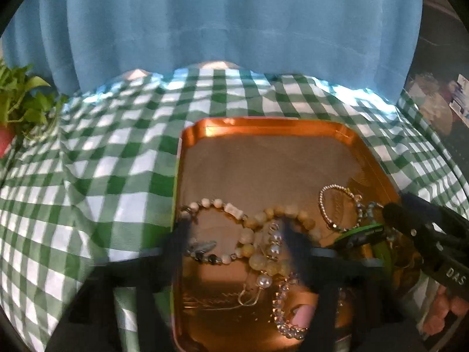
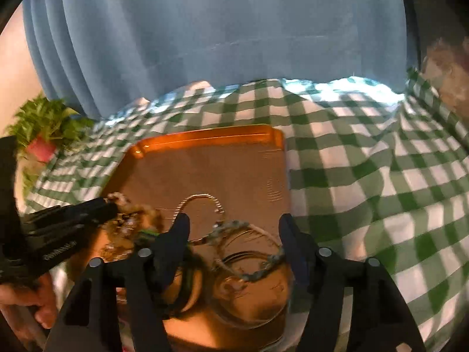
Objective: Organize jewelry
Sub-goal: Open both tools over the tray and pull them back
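A copper tray (image 1: 263, 158) lies on the checked cloth and holds several bracelets. My left gripper (image 1: 234, 234) stands open low over the tray's near part. Between its blurred fingers lie a cream bead bracelet (image 1: 249, 226) and a pearl strand (image 1: 274, 243), neither pinched. A silver bead loop (image 1: 337, 205) and a green bangle (image 1: 360, 231) lie further right, by the right gripper's tip (image 1: 410, 223). In the right wrist view my right gripper (image 2: 234, 230) is open over the tray (image 2: 211, 170). A grey-green bead bracelet (image 2: 255, 272) and a thin chain (image 2: 202, 199) lie between its fingers.
A green-and-white checked cloth (image 1: 102, 176) covers the table, with a blue curtain (image 1: 234, 29) behind. A leafy plant in a pink pot (image 2: 44, 143) stands far left. A hand (image 2: 26, 299) holds the left gripper (image 2: 88, 214). Pink beads (image 1: 445, 311) lie right of the tray.
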`<action>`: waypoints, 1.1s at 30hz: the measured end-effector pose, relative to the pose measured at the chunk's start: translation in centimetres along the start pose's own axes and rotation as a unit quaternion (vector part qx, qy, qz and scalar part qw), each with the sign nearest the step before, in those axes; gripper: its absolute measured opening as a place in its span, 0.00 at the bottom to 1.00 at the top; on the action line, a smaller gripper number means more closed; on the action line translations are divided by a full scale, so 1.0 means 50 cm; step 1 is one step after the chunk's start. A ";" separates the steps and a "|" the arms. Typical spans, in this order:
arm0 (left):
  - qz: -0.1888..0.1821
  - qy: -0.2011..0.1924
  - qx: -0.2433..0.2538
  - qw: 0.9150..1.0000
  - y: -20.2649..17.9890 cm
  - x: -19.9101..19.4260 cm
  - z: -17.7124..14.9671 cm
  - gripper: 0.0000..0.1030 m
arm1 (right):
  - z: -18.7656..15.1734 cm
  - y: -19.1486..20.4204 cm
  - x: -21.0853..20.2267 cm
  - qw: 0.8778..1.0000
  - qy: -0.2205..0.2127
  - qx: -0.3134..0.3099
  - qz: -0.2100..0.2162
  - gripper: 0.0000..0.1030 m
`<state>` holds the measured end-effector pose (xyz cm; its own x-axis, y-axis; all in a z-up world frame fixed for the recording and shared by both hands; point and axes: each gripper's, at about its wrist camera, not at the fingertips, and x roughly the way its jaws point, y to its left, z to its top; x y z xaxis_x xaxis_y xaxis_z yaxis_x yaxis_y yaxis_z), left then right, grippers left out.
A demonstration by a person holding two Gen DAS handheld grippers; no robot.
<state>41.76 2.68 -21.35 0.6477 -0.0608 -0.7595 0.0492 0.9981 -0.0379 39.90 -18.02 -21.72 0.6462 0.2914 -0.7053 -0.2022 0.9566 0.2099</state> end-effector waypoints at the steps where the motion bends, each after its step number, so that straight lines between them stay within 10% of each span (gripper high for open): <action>1: 0.007 -0.012 0.005 1.000 0.000 -0.012 0.003 0.83 | 0.000 0.004 -0.003 1.000 -0.002 -0.003 -0.001 0.59; 12: 0.002 -0.047 0.039 0.998 -0.041 -0.194 -0.058 0.85 | -0.056 0.073 -0.131 0.998 -0.043 -0.039 -0.021 0.59; 33: -0.013 -0.092 -0.001 0.996 -0.075 -0.778 -0.264 0.88 | -0.250 0.241 -0.693 0.988 -0.140 -0.042 -0.047 0.69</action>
<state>6.34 1.45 -0.26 0.7742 -0.0885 -0.6267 0.0668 0.9961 -0.0581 5.86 -16.68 -3.20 0.8411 0.2037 -0.5011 -0.1844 0.9789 0.0884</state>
